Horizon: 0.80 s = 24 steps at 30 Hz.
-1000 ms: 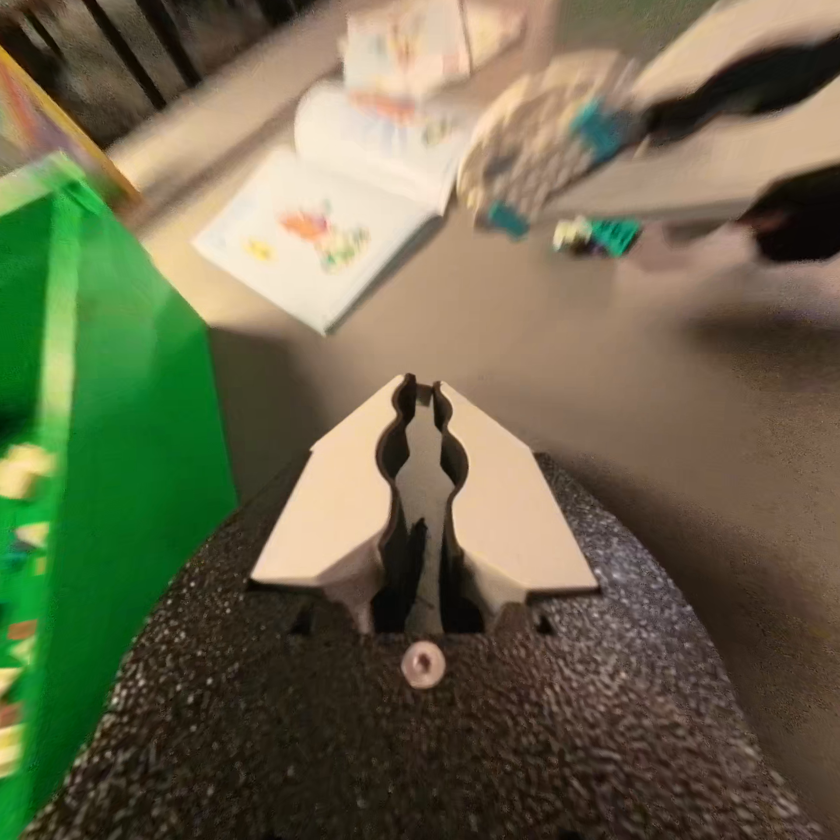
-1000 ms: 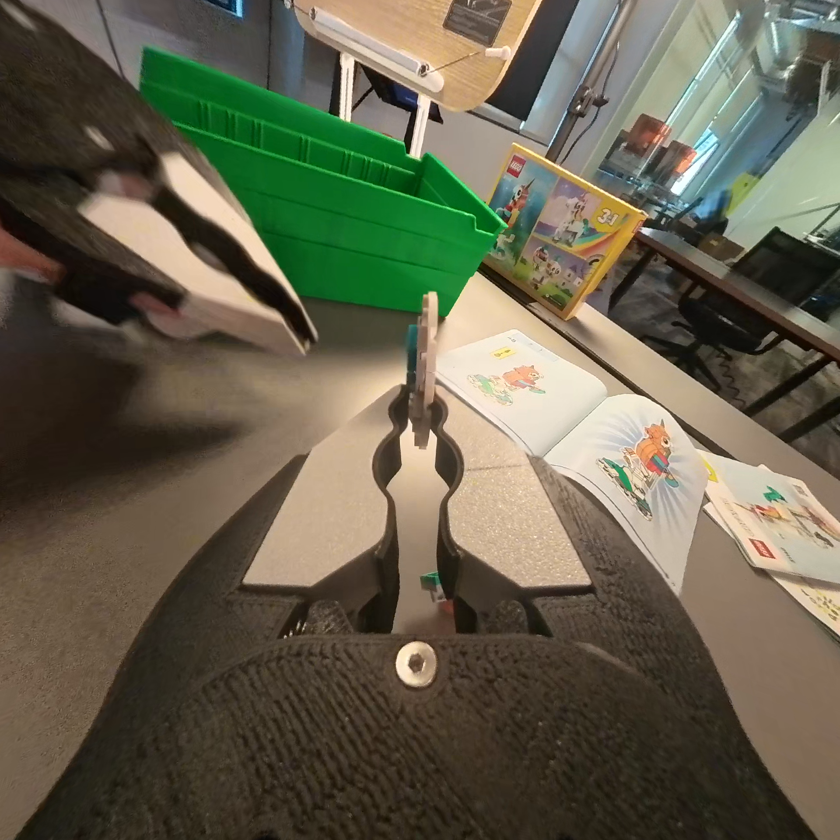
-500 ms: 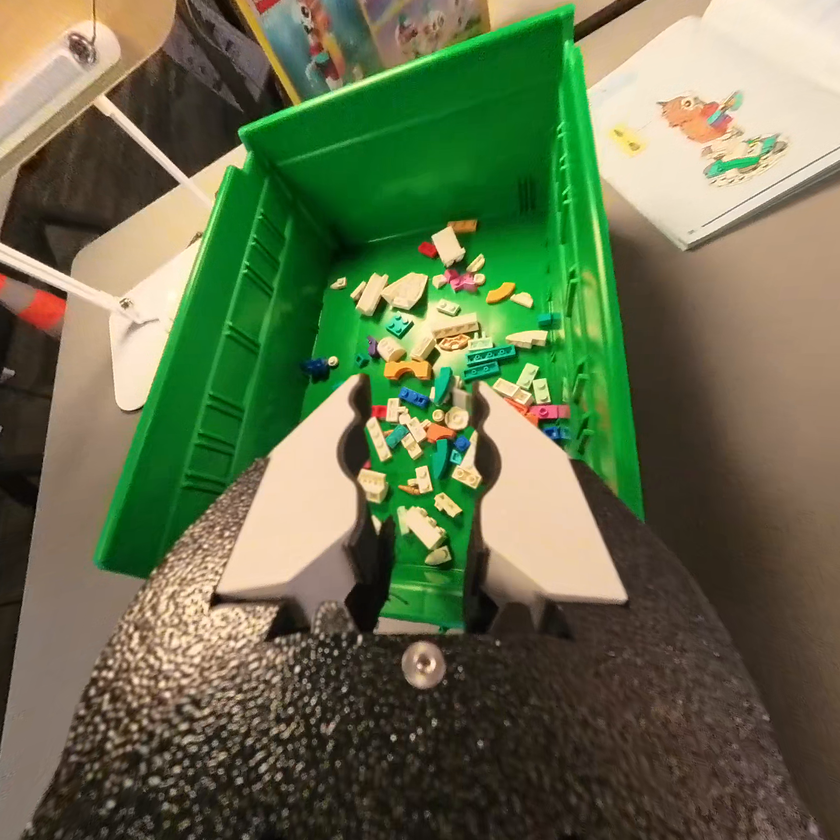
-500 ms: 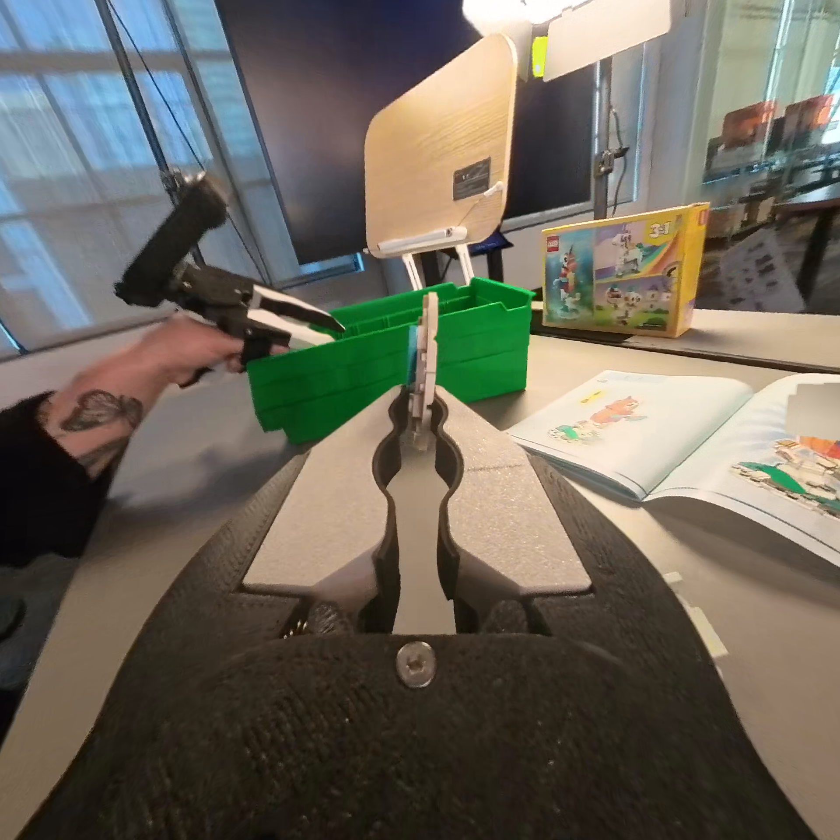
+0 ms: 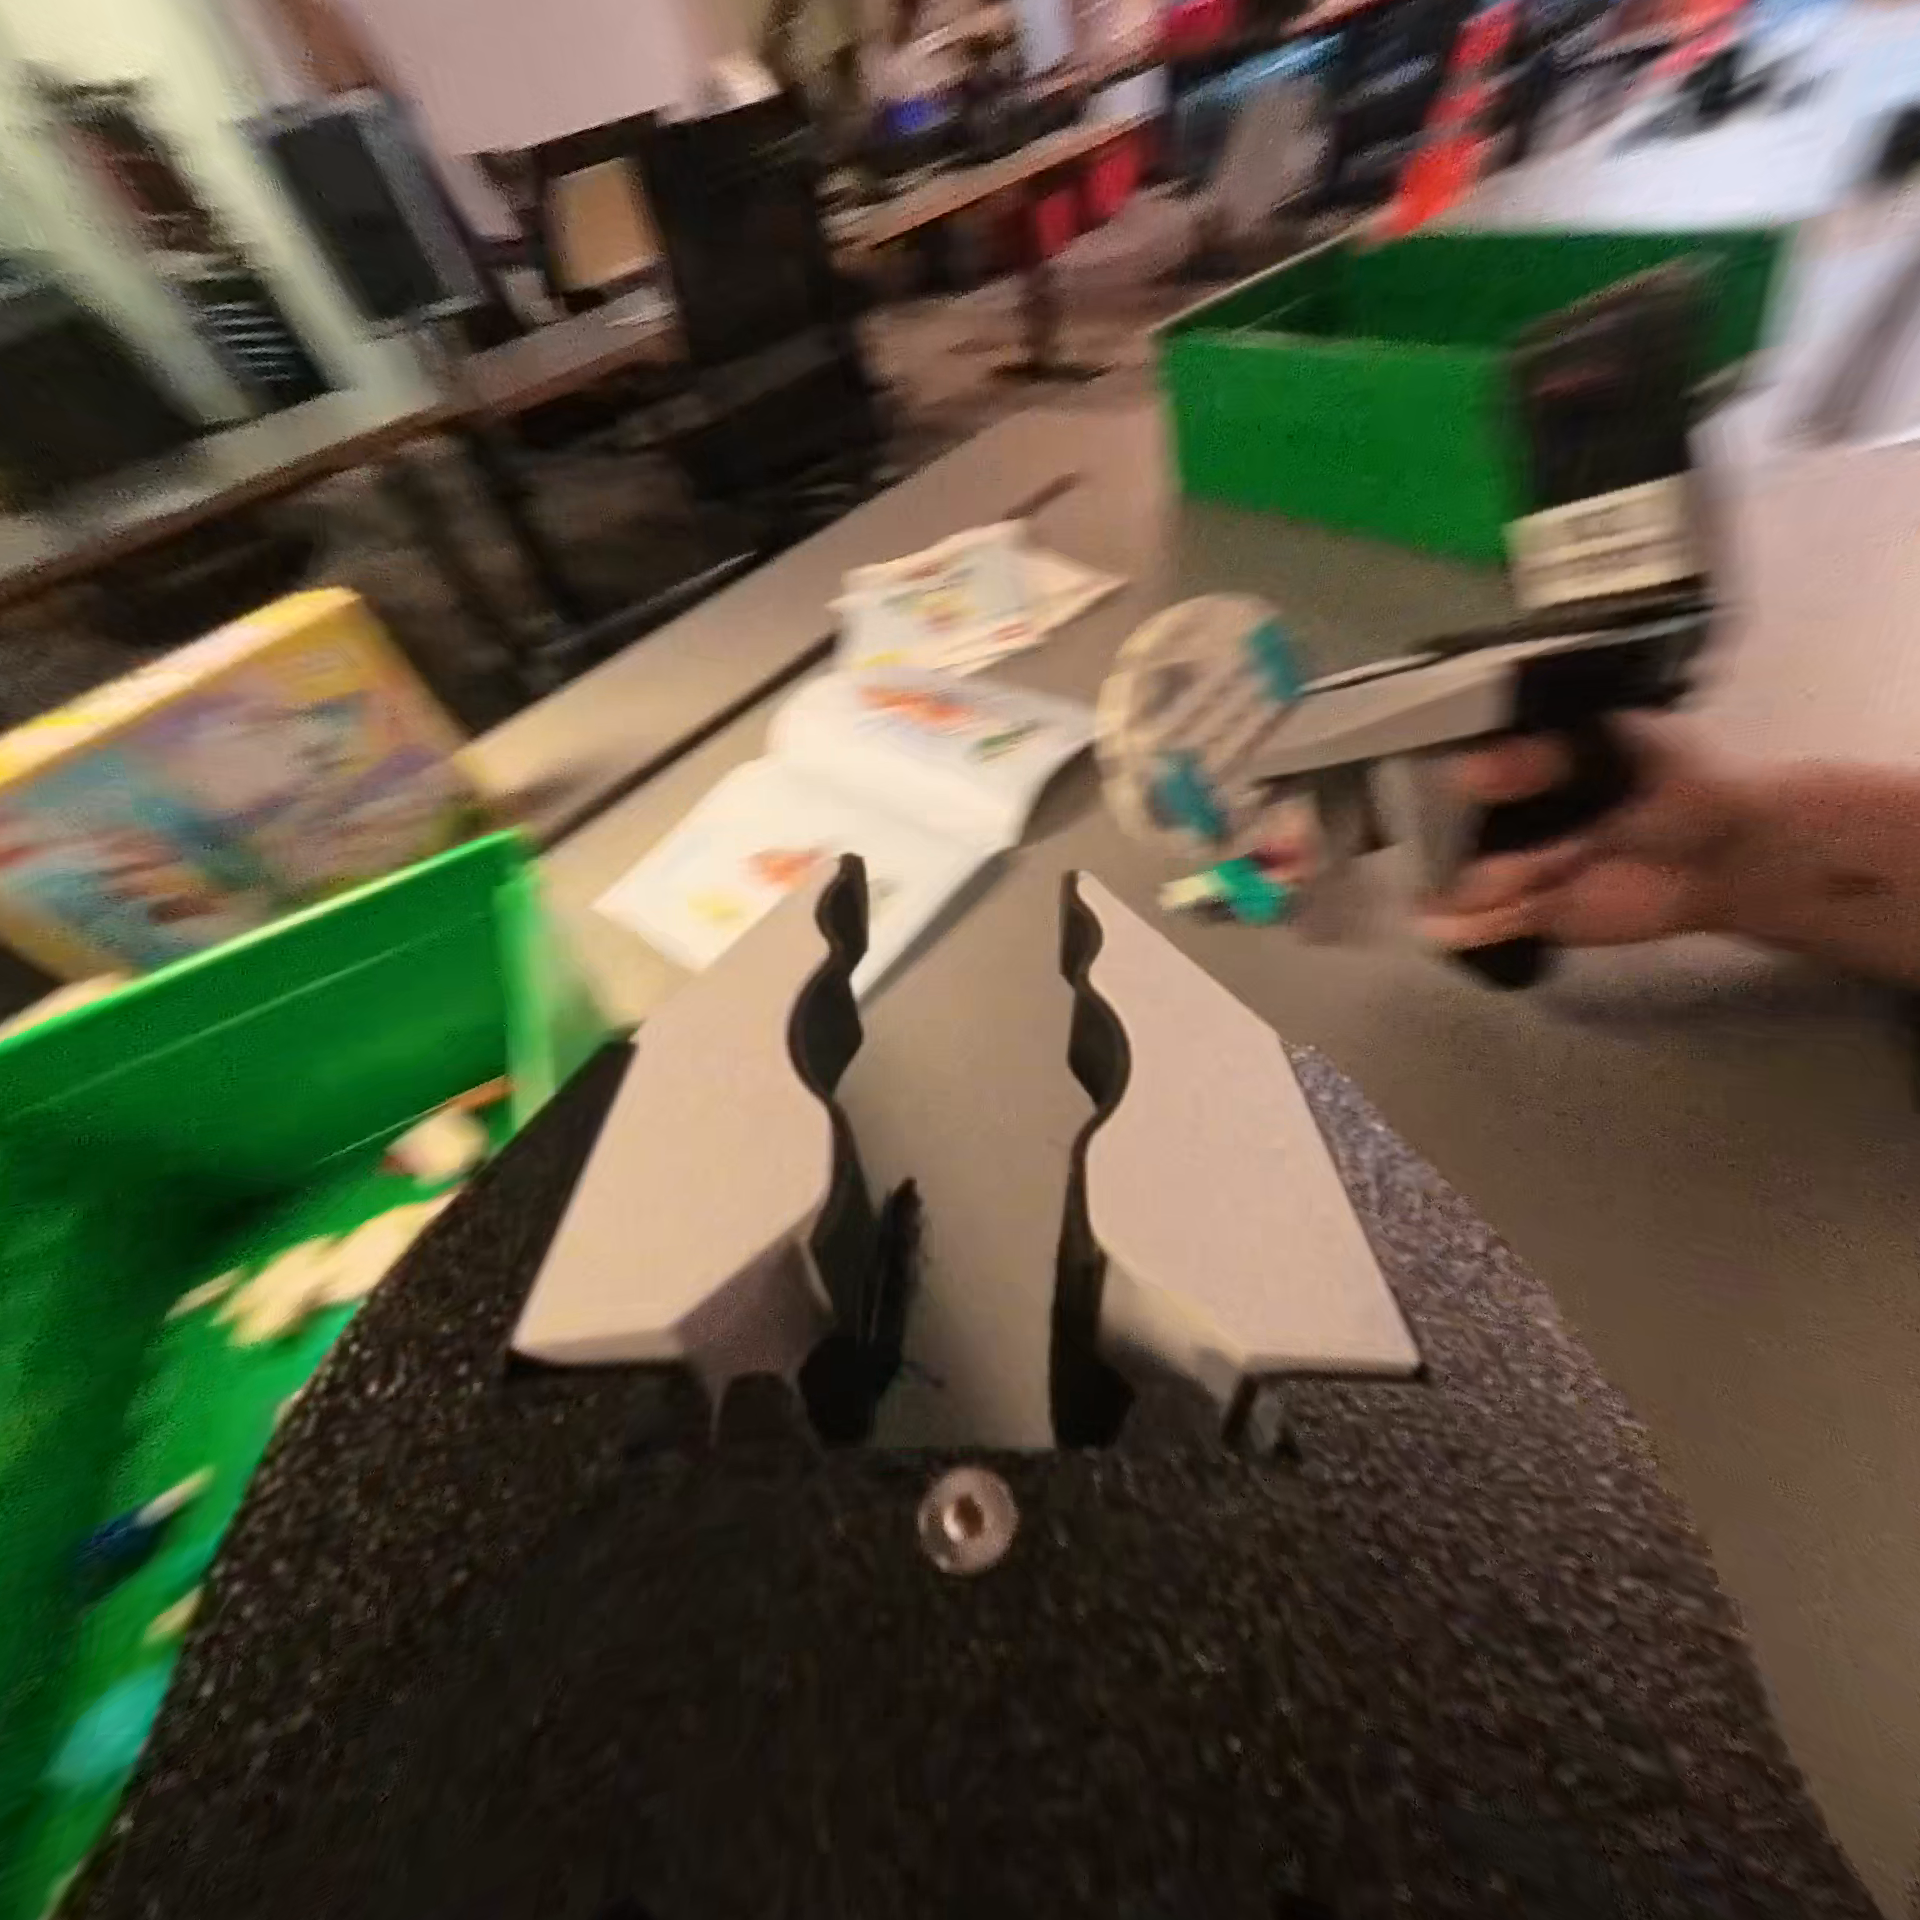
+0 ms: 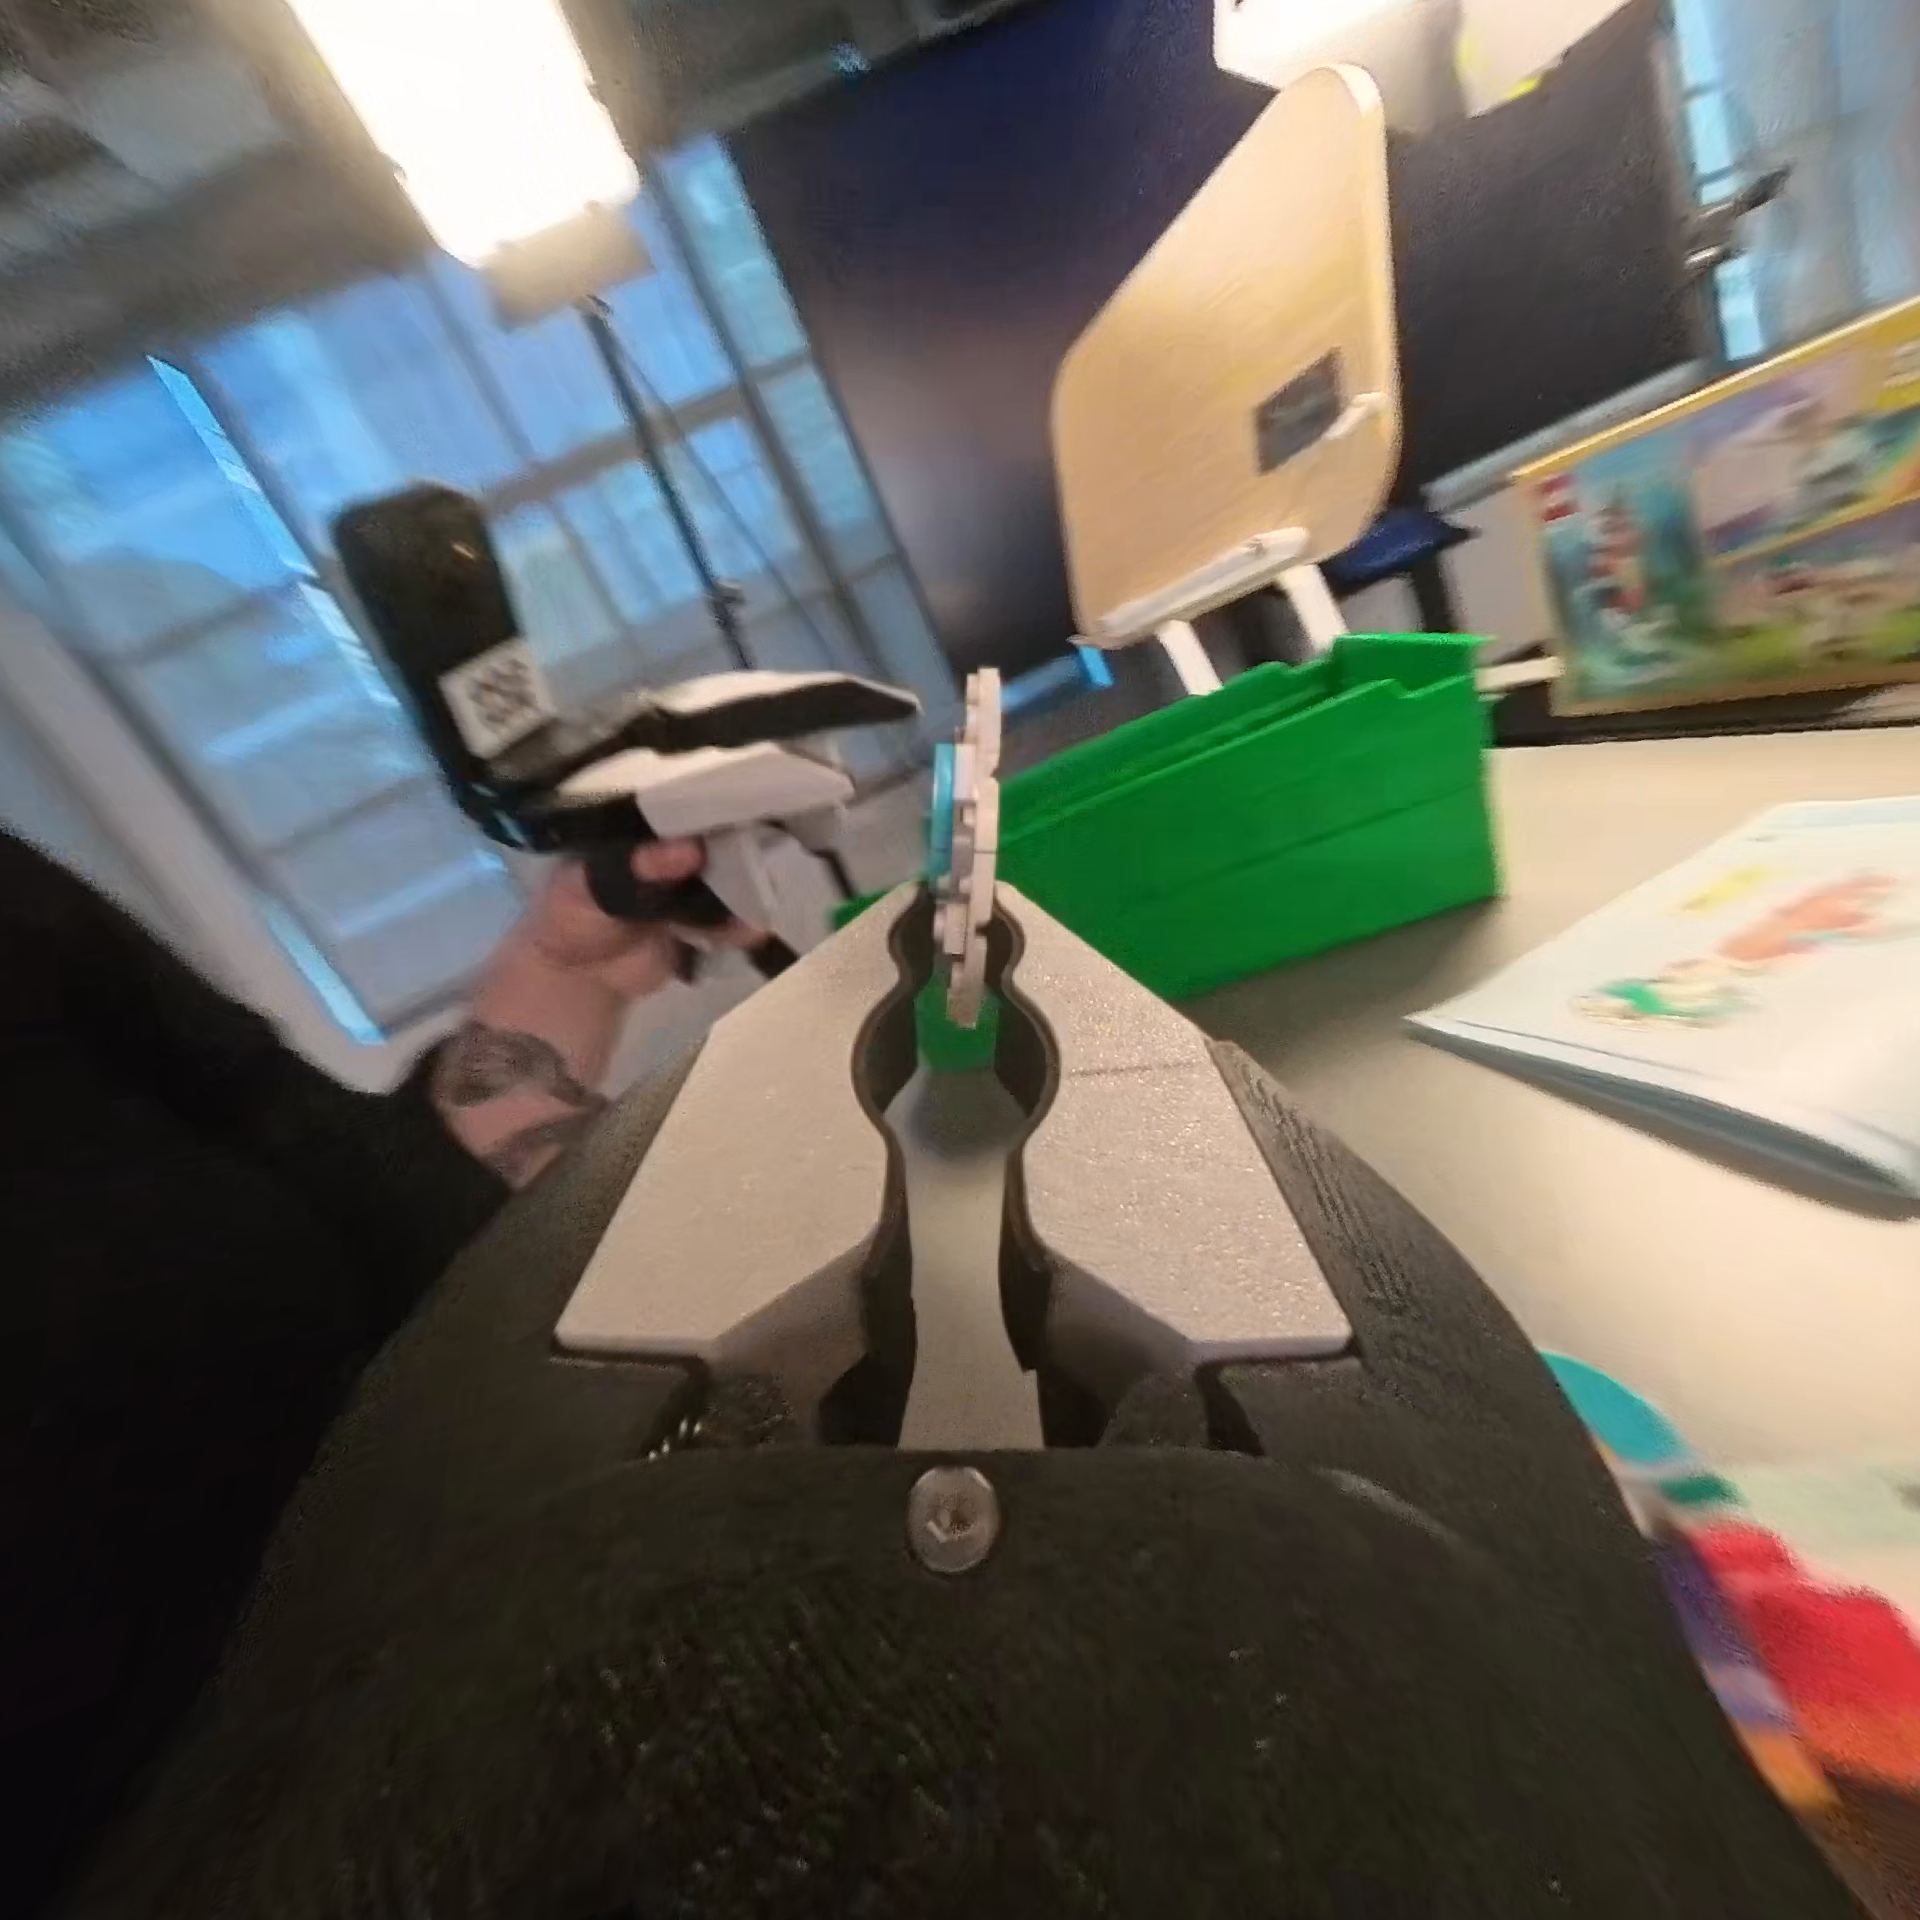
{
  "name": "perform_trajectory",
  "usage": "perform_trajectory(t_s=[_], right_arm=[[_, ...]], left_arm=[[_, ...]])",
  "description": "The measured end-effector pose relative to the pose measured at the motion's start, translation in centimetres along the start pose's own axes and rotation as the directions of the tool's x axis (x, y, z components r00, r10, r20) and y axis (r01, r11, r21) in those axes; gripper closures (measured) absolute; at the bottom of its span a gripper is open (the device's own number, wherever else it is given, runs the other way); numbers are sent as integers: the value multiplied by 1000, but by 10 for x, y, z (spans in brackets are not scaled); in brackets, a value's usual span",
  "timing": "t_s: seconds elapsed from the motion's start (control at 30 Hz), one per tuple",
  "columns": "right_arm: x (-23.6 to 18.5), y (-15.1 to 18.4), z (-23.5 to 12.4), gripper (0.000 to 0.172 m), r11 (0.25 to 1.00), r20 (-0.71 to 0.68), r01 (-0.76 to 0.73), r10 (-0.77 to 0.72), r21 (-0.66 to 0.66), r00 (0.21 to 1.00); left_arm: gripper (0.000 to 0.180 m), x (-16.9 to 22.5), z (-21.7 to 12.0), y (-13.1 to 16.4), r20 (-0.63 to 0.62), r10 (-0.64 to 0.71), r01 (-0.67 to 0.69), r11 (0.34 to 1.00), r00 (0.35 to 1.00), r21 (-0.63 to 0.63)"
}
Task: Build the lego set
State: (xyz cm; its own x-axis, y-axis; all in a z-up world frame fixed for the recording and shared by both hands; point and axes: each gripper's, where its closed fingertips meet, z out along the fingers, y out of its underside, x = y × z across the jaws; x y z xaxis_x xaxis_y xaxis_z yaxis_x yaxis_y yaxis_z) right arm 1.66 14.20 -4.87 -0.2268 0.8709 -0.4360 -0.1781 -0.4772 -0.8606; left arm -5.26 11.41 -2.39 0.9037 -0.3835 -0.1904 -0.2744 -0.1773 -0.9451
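My left gripper [image 5: 961, 883] is open and empty, held above the grey table [image 5: 1558, 1195] with a green bin [image 5: 260, 1018] of loose bricks at its left. It also shows in the right wrist view [image 6: 881, 750], held by a hand, with its fingers apart. My right gripper [image 6: 961, 914] is shut on a round white brick plate with teal pieces [image 6: 971, 831], seen edge-on and standing upright out of the fingertips. In the blurred left wrist view the same plate [image 5: 1184, 717] shows face-on at the tip of the right gripper [image 5: 1278, 727].
An open instruction booklet [image 5: 883, 790] lies on the table and also shows in the right wrist view [image 6: 1714, 966]. A colourful toy box [image 6: 1714, 551] stands behind the green bin [image 6: 1247, 831]. Small teal pieces [image 5: 1236, 899] lie on the table. A second green bin [image 5: 1340, 436] stands farther off.
My left gripper was shut, opened over the green bin, then swung away to face the table and my right gripper, staying open. My right gripper tilted upward and kept its hold on the plate.
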Motion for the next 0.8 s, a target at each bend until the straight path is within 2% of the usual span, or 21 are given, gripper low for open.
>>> perform_trajectory(t_s=[0.07,0.13,0.23,0.3,0.4,0.43,0.5,0.53,0.57,0.63,0.7,0.8], right_arm=[[-17,3,1,166,994,141,-107,108,-16,984],[-31,9,2,166,983,242,-174,183,-61,953],[-43,24,4,166,982,274,-123,158,-141,949],[-49,34,5,166,979,281,-58,112,-194,953],[-51,44,5,166,971,271,14,52,-238,961],[-48,45,4,165,970,244,39,22,-240,969],[-29,45,10,155,965,112,123,-99,-233,989],[-14,43,10,150,947,8,213,-218,-239,976],[-2,38,7,146,911,-83,329,-358,-249,930],[4,26,2,154,809,-185,525,-577,-264,796],[2,24,2,157,723,-215,626,-687,-292,694],[0,27,6,153,660,-225,675,-749,-330,623]], left_arm=[[140,36,9,-6,-191,-95,104,994,977,38],[134,57,11,-13,-354,-221,253,966,909,48],[137,72,7,-21,-522,-345,421,907,780,28],[148,77,9,-13,-555,-381,439,898,740,-30],[173,83,13,4,-551,-361,377,922,752,-90],[173,82,14,6,-538,-346,362,929,769,-80],[175,72,21,10,-456,-309,324,945,835,-47],[176,62,26,14,-372,-281,293,956,885,-26],[176,52,30,17,-293,-251,258,966,923,-13],[176,43,35,21,-202,-224,230,973,953,4],[176,45,39,23,-189,-240,245,970,952,2],[176,49,45,27,-183,-268,271,963,946,-12]])
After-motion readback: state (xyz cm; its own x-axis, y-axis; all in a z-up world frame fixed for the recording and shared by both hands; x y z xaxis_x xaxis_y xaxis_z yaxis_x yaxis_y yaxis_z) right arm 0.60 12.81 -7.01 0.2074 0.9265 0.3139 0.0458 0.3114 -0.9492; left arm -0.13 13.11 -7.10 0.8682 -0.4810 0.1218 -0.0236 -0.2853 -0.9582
